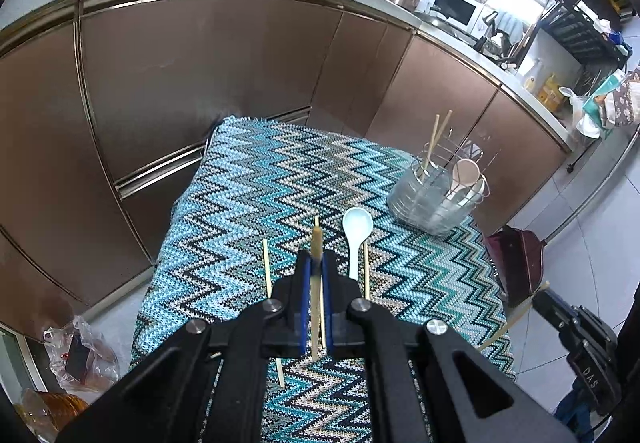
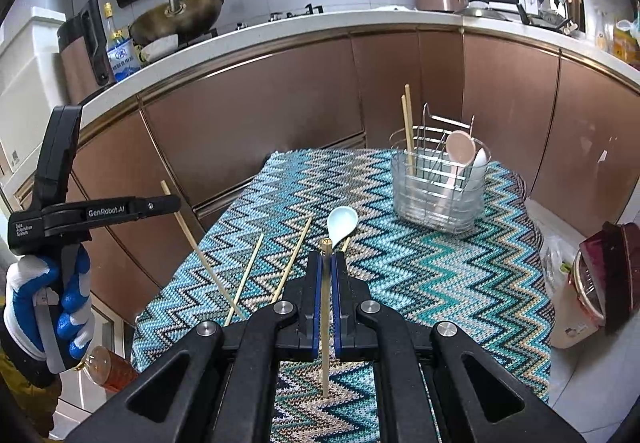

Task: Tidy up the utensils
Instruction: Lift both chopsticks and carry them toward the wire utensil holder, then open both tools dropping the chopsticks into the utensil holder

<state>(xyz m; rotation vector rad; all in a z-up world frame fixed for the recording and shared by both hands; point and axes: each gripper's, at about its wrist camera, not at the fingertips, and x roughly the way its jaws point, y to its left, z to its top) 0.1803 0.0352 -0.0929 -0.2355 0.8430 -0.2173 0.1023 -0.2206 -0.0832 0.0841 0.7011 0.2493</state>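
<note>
Bamboo chopstick (image 1: 316, 283) sits pinched in the left tongs (image 1: 316, 263); the right tongs (image 2: 326, 267) clamp another chopstick (image 2: 326, 307). Just ahead of both, a pale blue spoon (image 2: 341, 225) and loose chopsticks (image 2: 248, 275) lie on the zigzag-cloth tabletop (image 2: 420, 275). Farther ahead to the right stands the wire utensil holder (image 2: 438, 183), holding chopsticks and spoons.

Left gripper (image 1: 316, 263) clamped on a chopstick (image 1: 316, 243), pointing 12 o'clock. Right gripper (image 2: 327, 263) likewise clamped on a chopstick (image 2: 326, 323).
</note>
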